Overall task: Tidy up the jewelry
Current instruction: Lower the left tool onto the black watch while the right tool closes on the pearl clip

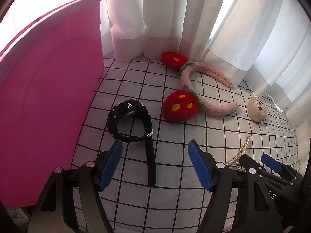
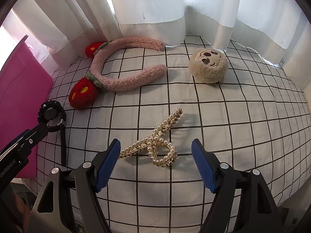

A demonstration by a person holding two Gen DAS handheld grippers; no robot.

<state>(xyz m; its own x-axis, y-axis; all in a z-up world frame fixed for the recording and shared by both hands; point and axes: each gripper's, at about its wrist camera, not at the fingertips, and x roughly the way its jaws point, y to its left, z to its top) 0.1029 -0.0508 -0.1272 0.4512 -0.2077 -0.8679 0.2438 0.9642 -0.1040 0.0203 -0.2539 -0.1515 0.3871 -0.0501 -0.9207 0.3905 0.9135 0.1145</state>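
A black wristwatch (image 1: pixel 130 124) lies on the checked cloth, its strap running back between the open fingers of my left gripper (image 1: pixel 155 161). It also shows in the right wrist view (image 2: pixel 51 116). A pearl hair claw (image 2: pixel 155 143) lies just ahead of my open right gripper (image 2: pixel 155 161); part of it shows in the left wrist view (image 1: pixel 241 153). A pink fuzzy headband (image 1: pixel 202 89) with red strawberries lies further back, seen also from the right (image 2: pixel 120 71). A beige plush face clip (image 2: pixel 209 66) sits at the back right.
A pink box (image 1: pixel 48 89) stands at the left, close to the watch. White curtains (image 2: pixel 155 9) hang along the back edge. The checked cloth (image 2: pixel 243 136) covers the whole surface. The right gripper (image 1: pixel 272 165) shows low right in the left wrist view.
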